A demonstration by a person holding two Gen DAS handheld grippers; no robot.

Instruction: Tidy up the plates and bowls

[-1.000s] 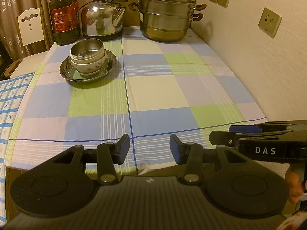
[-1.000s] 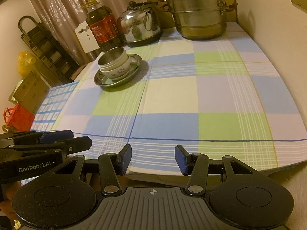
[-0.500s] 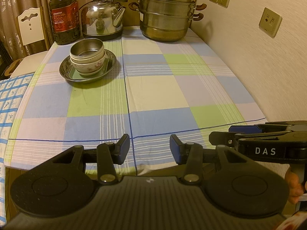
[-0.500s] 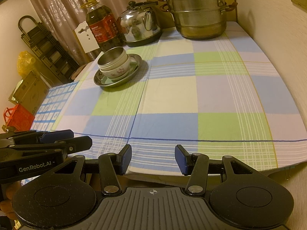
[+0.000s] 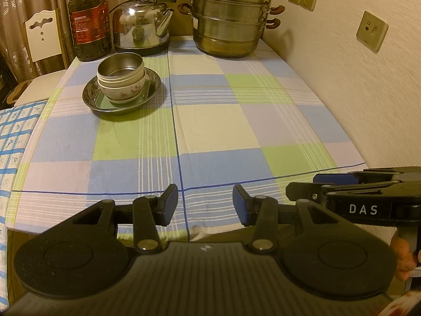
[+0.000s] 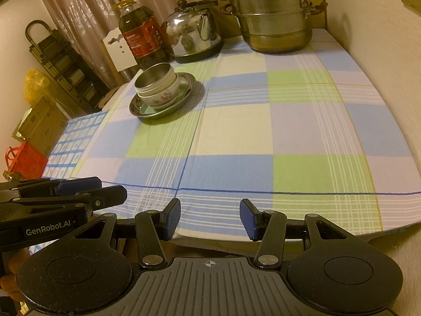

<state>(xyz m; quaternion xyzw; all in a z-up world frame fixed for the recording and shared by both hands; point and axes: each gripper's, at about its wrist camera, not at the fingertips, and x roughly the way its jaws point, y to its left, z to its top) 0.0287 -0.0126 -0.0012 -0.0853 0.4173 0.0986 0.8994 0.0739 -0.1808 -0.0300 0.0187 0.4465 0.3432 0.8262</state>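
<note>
Plates and bowls show no change at all across the last second: neither gripper moves and the stack sits exactly where it did, which I read as the sorting being done or paused, with both tools parked at the near edge of the desk [image 5: 210, 121].

Nearest, the left gripper [image 5: 205, 205] hangs over that edge with its jaws parted to a middling gap and nothing between the blue pads. The right gripper [image 6: 210, 218] sits just beside it, likewise half open and empty; a hand [image 5: 405, 255] shows at its handle.

Further in lies a broad bare stretch of checked tablecloth [image 6: 236, 137], so nothing blocks a reach toward the dishes.

Toward the far left of the desk, the bowls [image 5: 121, 77] are nested, a metal one on top of pale ceramic ones, standing on a green dish inside a metal plate [image 5: 90, 101].

Behind them, along the back edge, stand an oil bottle [image 5: 89, 23], a kettle [image 5: 143, 26] and a tiered steamer pot [image 5: 229, 18], close enough to crowd any lift from the stack's far side.
</note>
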